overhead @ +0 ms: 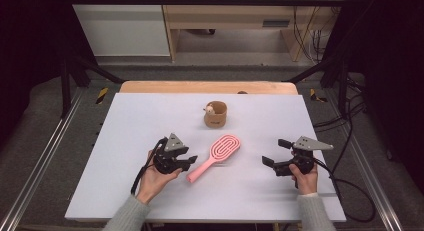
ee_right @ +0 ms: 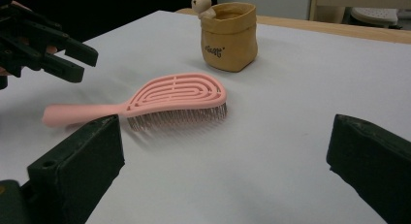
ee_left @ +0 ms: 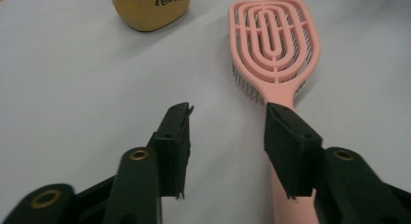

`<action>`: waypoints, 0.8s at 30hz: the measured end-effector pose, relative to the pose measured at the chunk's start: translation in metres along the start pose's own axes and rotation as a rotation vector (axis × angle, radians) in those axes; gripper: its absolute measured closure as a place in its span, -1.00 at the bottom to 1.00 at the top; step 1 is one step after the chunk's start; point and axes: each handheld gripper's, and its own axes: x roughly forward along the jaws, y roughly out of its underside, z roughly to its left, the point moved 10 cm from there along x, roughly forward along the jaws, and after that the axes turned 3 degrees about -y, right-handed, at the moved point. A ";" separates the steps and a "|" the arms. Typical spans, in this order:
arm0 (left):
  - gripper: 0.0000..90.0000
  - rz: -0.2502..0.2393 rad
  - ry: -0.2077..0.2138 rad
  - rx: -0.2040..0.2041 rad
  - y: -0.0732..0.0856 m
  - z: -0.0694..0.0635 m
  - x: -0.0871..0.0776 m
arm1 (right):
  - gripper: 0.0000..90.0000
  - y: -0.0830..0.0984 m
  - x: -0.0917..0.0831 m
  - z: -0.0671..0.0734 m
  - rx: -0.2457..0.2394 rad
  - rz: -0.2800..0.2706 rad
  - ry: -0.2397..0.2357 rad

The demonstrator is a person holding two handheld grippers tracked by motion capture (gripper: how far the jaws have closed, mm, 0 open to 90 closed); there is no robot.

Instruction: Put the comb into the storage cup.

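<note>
- Two grey-sleeved forearms come in over the near edge of the counter (overhead: 150, 111), a white rectangular board; each hand holds black tongs.
- Left tongs (overhead: 190, 161): near-left of centre, jaws pointing right toward the brush handle. Parted to a middling gap, pads gripping nothing.
- Left gripper view (ee_left: 227, 151): one jaw sits over the handle, the other over bare counter beside it. Handle not between the pads; whether that jaw touches it, can't tell.
- Right tongs (overhead: 275, 152): toward the near-right part of the counter, jaws pointing left, spread wide, nothing between them. Well apart from the brush.
- Right gripper view (ee_right: 225, 151): only bare counter in the gap, brush farther off.
- Pink plastic vented hairbrush (overhead: 216, 155) with oval head and straight handle: lies flat, bristles down, about mid-counter, between the two tongs. Handle end points to the near-left, head to the far-right.
- Small tan paper-look pouch cup with dark lettering (overhead: 216, 114): upright, beyond the brush head toward the far edge, near the counter's middle line. Apart from the brush.
- Small cream animal figure (overhead: 209, 109) perched at the pouch's rim, on its left side in the high view.
- Black cables trail from both tongs; the right one runs off the near-right corner.
</note>
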 end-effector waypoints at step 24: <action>-1.00 -0.001 0.028 -0.027 -0.009 -0.016 -0.002 | -0.99 0.000 0.000 0.000 0.001 -0.002 -0.003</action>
